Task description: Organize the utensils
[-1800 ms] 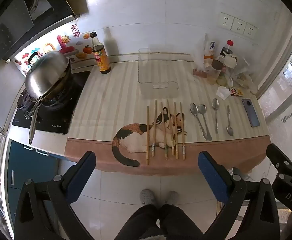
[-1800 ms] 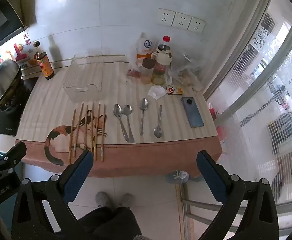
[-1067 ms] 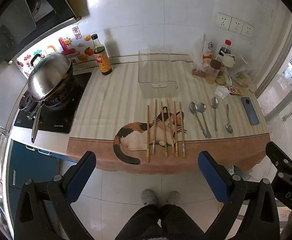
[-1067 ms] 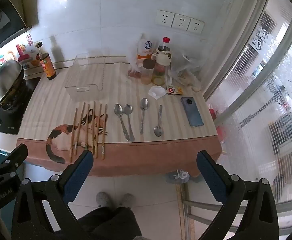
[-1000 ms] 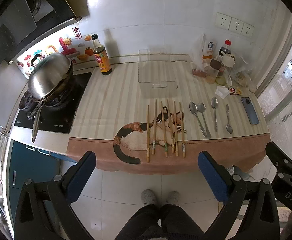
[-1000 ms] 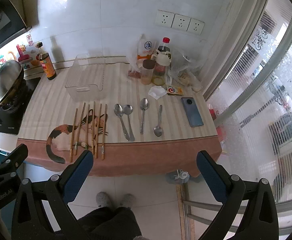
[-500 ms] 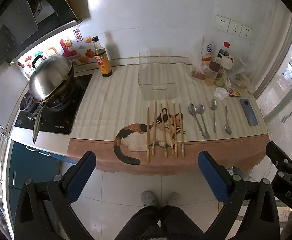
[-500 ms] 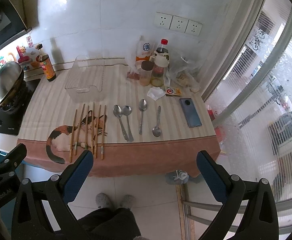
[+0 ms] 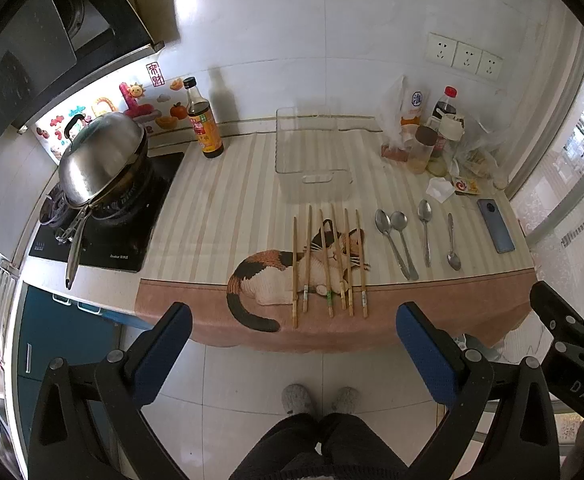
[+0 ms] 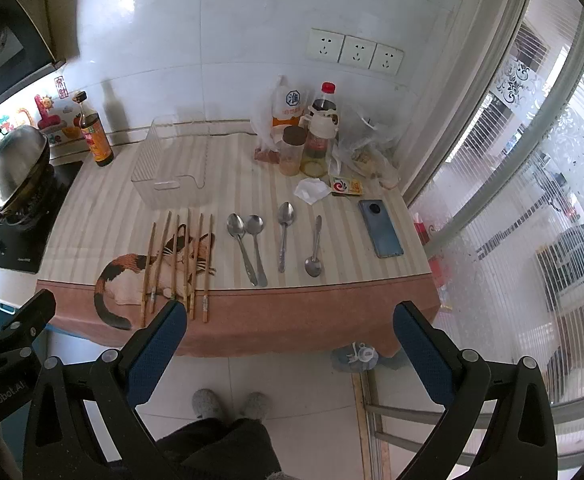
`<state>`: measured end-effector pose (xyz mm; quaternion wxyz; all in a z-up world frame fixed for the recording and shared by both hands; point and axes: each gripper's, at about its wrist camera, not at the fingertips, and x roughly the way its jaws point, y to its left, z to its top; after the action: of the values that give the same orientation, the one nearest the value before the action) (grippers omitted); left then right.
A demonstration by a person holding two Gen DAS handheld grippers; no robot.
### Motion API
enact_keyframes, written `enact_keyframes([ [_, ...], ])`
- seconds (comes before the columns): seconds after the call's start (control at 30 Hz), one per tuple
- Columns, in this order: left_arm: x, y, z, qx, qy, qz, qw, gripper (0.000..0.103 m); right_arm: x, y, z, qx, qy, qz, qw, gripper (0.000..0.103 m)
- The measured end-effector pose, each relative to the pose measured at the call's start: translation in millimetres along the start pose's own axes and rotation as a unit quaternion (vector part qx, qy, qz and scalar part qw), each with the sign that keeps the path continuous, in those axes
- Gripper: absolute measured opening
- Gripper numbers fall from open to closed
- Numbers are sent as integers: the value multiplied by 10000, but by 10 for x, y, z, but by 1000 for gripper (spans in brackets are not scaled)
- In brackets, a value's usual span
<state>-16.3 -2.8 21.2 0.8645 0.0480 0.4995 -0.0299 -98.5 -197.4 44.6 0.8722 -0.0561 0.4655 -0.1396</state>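
Several wooden chopsticks (image 9: pixel 328 264) lie side by side on a striped cat-print mat (image 9: pixel 231 208); they also show in the right wrist view (image 10: pixel 179 260). Several metal spoons (image 9: pixel 404 240) lie to their right, also in the right wrist view (image 10: pixel 251 248). A clear plastic bin (image 9: pixel 312 148) stands behind the chopsticks, empty, and shows in the right wrist view (image 10: pixel 171 164). My left gripper (image 9: pixel 292 344) is open and empty, held above the floor short of the counter edge. My right gripper (image 10: pixel 287 340) is open and empty, likewise short of the counter.
A wok (image 9: pixel 103 160) sits on the stove at the left. A sauce bottle (image 9: pixel 203 120) stands by the wall. Bottles, jars and bags (image 10: pixel 312 136) crowd the back right. A phone (image 10: pixel 380 232) lies at the right. A window is at the right.
Both grippers have drifted slightly back and up from the counter, so the scene looks a little smaller. Nothing on the counter has moved; both grippers stay open.
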Motion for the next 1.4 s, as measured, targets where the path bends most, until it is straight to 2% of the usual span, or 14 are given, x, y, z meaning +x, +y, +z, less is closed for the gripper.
enact_keyframes([
  [1.4,13,-75,0,-61,-67,-16,10000,103,-2,-65,55,17,-29,50,10000,103],
])
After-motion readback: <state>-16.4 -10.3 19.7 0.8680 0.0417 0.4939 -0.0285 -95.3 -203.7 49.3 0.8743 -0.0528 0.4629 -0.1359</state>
